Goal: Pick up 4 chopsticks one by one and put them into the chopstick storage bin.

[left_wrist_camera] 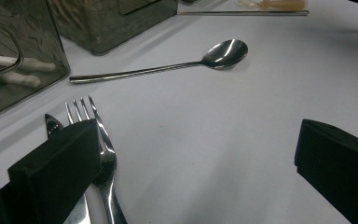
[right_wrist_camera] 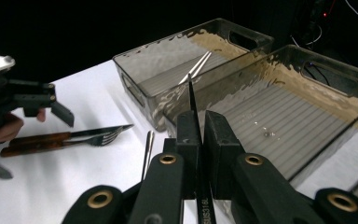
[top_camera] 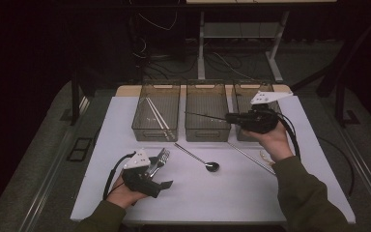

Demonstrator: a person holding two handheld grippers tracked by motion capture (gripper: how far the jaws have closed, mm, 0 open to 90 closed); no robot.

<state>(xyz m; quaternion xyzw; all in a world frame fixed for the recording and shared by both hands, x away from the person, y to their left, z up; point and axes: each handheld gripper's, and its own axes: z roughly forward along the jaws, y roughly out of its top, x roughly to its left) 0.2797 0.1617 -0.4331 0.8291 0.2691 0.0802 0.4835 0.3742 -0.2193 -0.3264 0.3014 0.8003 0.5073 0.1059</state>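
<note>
The high view looks forward and down from above the person's side, taking in the whole white worktop (top_camera: 232, 193) and three bins (top_camera: 207, 113) in a row at its far edge. The left gripper view sits low over the worktop, close to a fork (left_wrist_camera: 98, 140), and faces across to a spoon (left_wrist_camera: 177, 63) that also lies mid-worktop in the high view. The right gripper view rides higher, close above the bins, looking along their row toward the left gripper (right_wrist_camera: 32, 102). Both gripper views and the high view share the fork and the bin with the chopsticks (top_camera: 155, 115).
</note>
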